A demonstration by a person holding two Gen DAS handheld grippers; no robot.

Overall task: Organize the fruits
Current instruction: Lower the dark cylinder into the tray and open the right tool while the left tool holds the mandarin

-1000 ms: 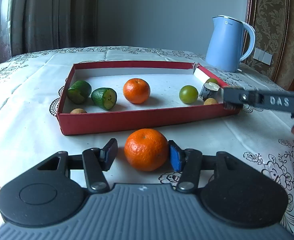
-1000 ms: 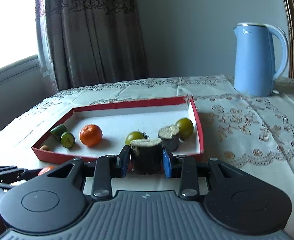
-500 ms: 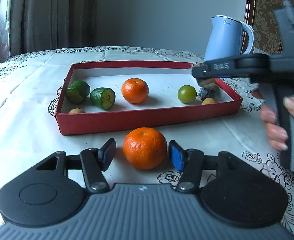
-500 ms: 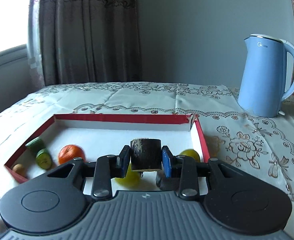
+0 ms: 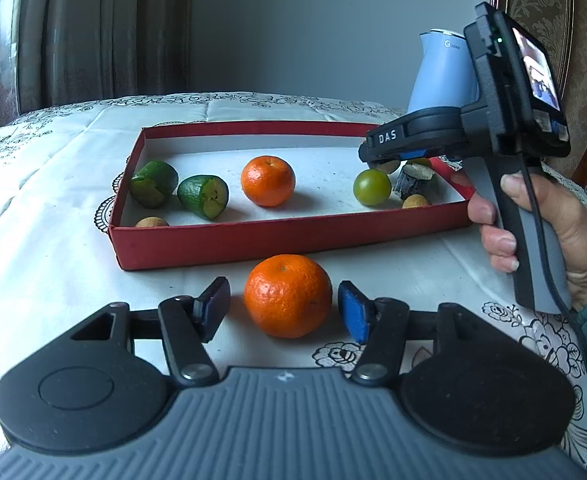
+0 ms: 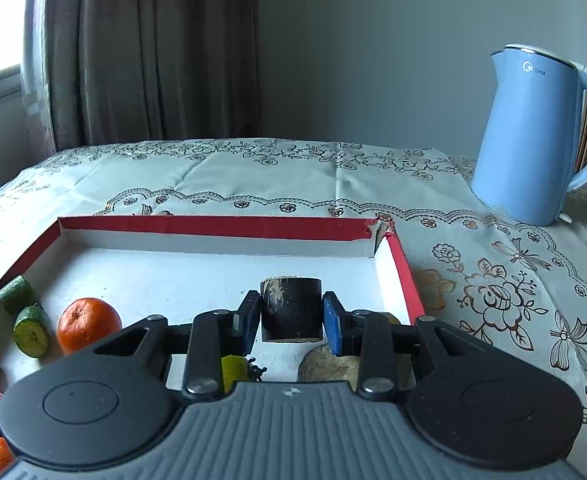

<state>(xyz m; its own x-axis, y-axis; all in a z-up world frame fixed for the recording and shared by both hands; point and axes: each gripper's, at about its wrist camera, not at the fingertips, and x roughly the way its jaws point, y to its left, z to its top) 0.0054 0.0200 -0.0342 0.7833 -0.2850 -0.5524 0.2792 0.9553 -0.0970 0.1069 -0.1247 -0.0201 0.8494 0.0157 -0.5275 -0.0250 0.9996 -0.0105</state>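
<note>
A red tray with a white floor holds two green cut pieces, an orange, a green round fruit, a dark cut chunk and small tan fruits. My left gripper is open on the tablecloth, its pads either side of a loose orange in front of the tray. My right gripper is shut on a dark cylindrical chunk, held above the tray's right end. It also shows in the left wrist view.
A blue kettle stands at the back right on the patterned tablecloth. Curtains hang behind the table. A hand holds the right gripper's handle at the tray's right corner.
My right gripper has carried the dark chunk up and over the tray's right end. My left gripper's pads have spread slightly around the loose orange.
</note>
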